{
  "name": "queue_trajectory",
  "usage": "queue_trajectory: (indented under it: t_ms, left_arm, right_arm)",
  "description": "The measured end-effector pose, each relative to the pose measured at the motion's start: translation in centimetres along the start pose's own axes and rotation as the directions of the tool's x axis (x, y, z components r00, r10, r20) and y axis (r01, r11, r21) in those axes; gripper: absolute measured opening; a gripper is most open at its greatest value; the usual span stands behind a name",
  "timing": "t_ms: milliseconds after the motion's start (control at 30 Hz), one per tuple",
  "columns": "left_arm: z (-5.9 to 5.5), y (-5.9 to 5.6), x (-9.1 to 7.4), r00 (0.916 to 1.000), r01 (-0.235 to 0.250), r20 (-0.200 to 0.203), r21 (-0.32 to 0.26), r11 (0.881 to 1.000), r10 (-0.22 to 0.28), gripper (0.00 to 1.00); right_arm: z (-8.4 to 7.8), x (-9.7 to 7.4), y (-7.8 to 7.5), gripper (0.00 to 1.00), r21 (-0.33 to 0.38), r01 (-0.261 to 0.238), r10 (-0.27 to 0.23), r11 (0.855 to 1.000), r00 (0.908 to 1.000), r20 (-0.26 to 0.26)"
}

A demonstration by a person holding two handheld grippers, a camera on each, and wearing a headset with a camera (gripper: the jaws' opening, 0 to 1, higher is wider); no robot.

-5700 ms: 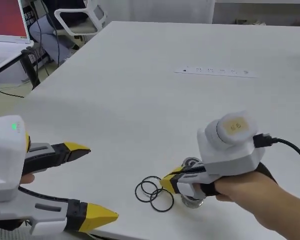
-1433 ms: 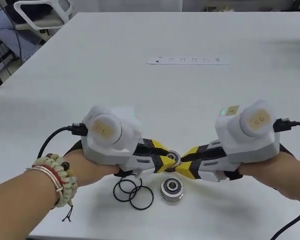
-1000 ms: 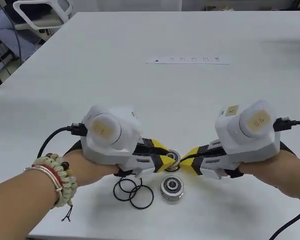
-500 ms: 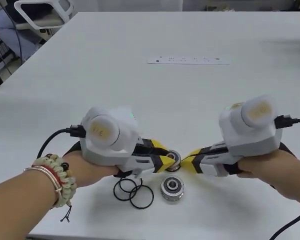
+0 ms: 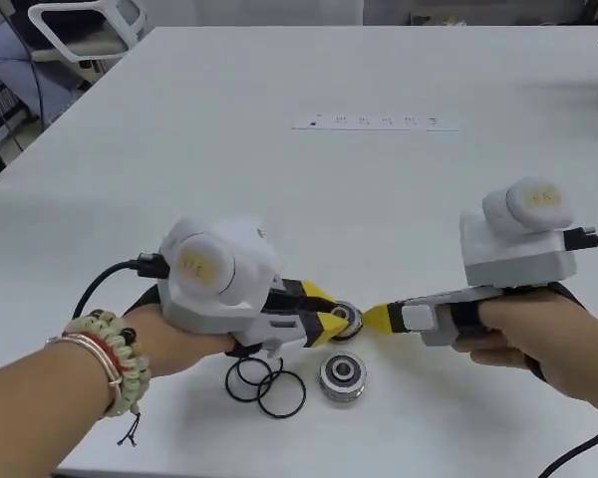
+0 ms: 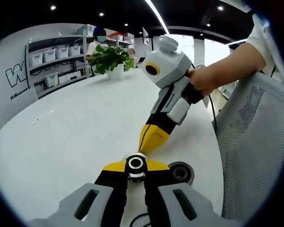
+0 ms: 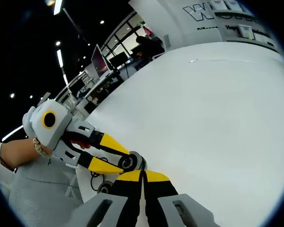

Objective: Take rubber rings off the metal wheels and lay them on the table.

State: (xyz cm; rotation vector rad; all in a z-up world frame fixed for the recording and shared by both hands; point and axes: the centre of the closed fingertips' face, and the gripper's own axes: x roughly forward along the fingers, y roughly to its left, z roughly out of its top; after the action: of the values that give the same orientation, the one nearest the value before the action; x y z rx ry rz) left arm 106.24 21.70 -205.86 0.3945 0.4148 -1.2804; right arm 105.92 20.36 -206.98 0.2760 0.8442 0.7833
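Note:
A small metal wheel [image 5: 346, 318] is held just above the white table [image 5: 279, 179], with my left gripper [image 5: 335, 322] shut on it. In the left gripper view the wheel [image 6: 136, 164] sits between the yellow tips. My right gripper [image 5: 371, 319] comes in from the right, shut, with its tips against the wheel's rim [image 7: 131, 161]. I cannot tell whether it pinches a rubber ring. A second metal wheel [image 5: 342, 374] lies flat on the table below them. Three black rubber rings [image 5: 266, 384] lie overlapping to its left.
A white power strip [image 5: 376, 122] lies further back on the table. The table's near edge runs just below the rings. An office chair [image 5: 75, 30] stands off the far left corner. A potted plant [image 6: 109, 59] stands at the table's far end.
My right gripper has rolled so that its body stands higher, and it has drawn a little to the right, tips still at the wheel. The left gripper holds steady with the wheel.

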Motion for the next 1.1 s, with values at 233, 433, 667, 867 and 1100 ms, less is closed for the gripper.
queue_trajectory:
  t_ms: [233, 433, 667, 867, 1100]
  left_arm:
    - [-0.01, -0.02, 0.01, 1.0, -0.004, -0.002, 0.008, 1.0, 0.004, 0.08]
    - [0.0, -0.02, 0.01, 1.0, -0.003, -0.002, 0.008, 1.0, 0.003, 0.08]
    - [-0.01, -0.02, 0.04, 1.0, -0.004, 0.006, -0.005, 1.0, 0.004, 0.08]
    - [0.01, -0.04, 0.08, 1.0, -0.003, 0.009, -0.006, 1.0, 0.003, 0.08]
    - [0.01, -0.06, 0.07, 1.0, -0.002, 0.008, 0.002, 1.0, 0.002, 0.08]
  right_arm:
    - [0.46, -0.01, 0.88, 0.0, -0.032, -0.005, 0.005, 0.999, 1.0, 0.002]
    - [0.61, -0.01, 0.91, 0.0, -0.028, -0.011, 0.011, 1.0, 0.9999, 0.005]
    - [0.64, 0.01, 0.83, 0.0, -0.052, -0.005, 0.005, 0.999, 1.0, -0.003]
    - [0.62, 0.0, 0.89, 0.0, -0.076, 0.0, -0.001, 0.997, 0.9999, -0.01]
    - [0.74, 0.01, 1.11, 0.0, -0.105, 0.004, -0.006, 0.994, 0.9999, -0.015]
